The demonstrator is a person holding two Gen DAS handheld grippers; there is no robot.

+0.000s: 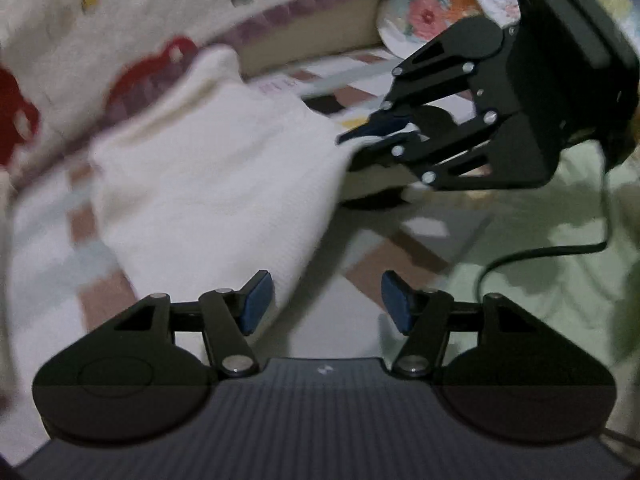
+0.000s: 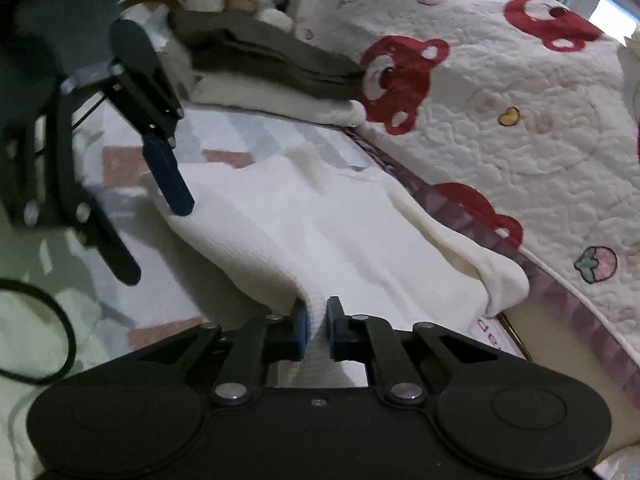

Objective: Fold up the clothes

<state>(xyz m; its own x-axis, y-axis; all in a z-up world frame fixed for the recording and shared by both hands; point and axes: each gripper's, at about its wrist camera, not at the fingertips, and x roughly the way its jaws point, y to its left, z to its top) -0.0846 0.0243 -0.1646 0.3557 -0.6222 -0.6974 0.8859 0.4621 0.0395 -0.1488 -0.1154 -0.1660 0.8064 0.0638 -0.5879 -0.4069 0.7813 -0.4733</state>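
Left wrist view, left to right: a quilt (image 1: 80,20) printed with red bears runs along the far left. Beside it, a cream knit garment (image 1: 208,184) lies on the patchwork bed sheet (image 1: 420,248). The left gripper (image 1: 326,304) is above the garment's near edge, jaws released and holding nothing. To the right, the right gripper (image 1: 372,132) has its jaws clenched on the garment's right edge, lifting that edge off the sheet. A black cable (image 1: 540,252) trails across pale green fabric at far right.

Right wrist view: the left gripper (image 2: 160,208) is at left, just above the garment's far edge. At centre, a fold of the garment is pinched between the blue pads (image 2: 302,330). Behind, a stack of folded clothes (image 2: 272,76) rests against the quilt.
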